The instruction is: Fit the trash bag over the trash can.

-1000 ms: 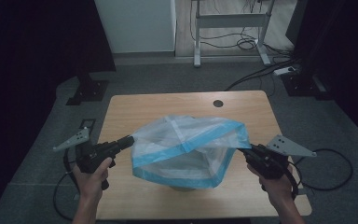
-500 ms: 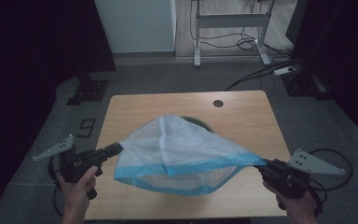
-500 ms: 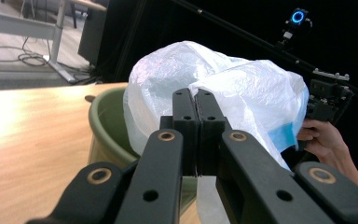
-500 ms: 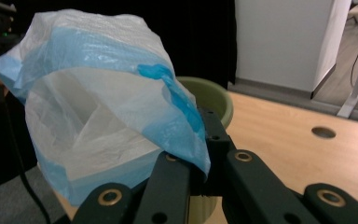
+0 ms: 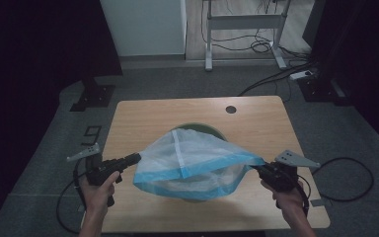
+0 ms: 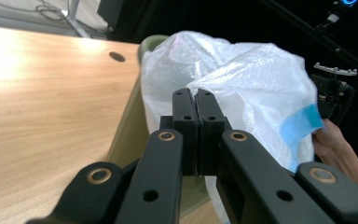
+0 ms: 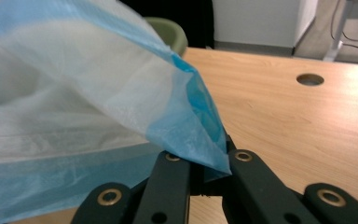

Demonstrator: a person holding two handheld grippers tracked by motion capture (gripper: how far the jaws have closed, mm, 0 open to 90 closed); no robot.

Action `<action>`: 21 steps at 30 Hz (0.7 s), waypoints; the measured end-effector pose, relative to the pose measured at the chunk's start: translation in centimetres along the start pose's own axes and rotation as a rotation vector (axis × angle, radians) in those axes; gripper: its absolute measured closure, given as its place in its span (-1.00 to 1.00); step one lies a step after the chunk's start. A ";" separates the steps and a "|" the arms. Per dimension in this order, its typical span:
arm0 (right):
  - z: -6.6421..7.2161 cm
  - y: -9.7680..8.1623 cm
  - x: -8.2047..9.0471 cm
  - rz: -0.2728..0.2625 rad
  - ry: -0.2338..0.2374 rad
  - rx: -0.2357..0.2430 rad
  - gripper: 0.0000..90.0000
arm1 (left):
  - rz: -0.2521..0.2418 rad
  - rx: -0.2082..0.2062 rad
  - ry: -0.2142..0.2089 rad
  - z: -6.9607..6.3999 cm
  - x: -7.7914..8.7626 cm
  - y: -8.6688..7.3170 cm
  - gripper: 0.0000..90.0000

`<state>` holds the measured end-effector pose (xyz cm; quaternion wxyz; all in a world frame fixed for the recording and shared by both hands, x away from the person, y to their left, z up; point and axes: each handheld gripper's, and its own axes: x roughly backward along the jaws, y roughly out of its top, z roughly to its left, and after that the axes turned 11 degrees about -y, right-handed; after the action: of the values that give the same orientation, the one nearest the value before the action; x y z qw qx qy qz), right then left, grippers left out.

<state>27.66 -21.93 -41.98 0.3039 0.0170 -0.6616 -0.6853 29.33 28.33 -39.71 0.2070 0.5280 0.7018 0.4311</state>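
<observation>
Work in hand: fitting a liner bag (image 5: 192,160) over a green bin (image 5: 197,129) standing on the bench (image 5: 256,123); judged part done.
Bag, place: spread over the bin, toward the near edge of the bench, midway between its left and right edges; blue hem (image 5: 177,175) facing the near edge.
Bag, condition: translucent white film, stretched taut between both tongs, mouth pulled wide. Judged held so to clear the bin's rim on the way down.
Left tongs (image 6: 195,100): jaws closed tight on a pinch of the white film at the bag's left side; nothing else held.
Right tongs (image 7: 204,173): jaws closed on the blue hem corner (image 7: 200,135); film bunched to a point there.
Grip placement: opposite sides of the bag, level with each other, well apart. Judged chosen to keep the opening symmetrical over the bin.
Bin: olive rim (image 7: 168,30) visible behind the bag; lower body hidden by film.
Hands: left hand (image 5: 96,190) and right hand (image 5: 288,200) near the bench's near corners, low.
Risk noted: thin film under tension; tearing at the pinch points judged possible.
Not determined: whether the hem had passed the rim anywhere.
</observation>
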 end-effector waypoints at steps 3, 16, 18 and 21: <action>0.1 -0.6 -1.1 0.026 0.000 -0.010 0.97 | -0.004 0.020 0.001 0.7 -0.1 -0.4 0.95; 1.6 0.6 2.4 -0.151 0.001 0.081 -0.17 | -0.035 -0.146 -0.034 -2.8 0.7 0.2 -0.01; 1.5 1.3 2.7 -0.161 0.019 0.090 0.17 | -0.037 -0.174 -0.045 -3.4 0.7 0.2 -0.16; 1.5 1.7 2.6 -0.161 0.023 0.090 0.34 | -0.009 -0.198 -0.051 -4.0 0.2 0.1 -0.22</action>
<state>25.61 -21.58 -39.25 0.2544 0.0914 -0.6847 -0.6769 26.34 26.96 -37.41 0.2778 0.5125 0.6526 0.4841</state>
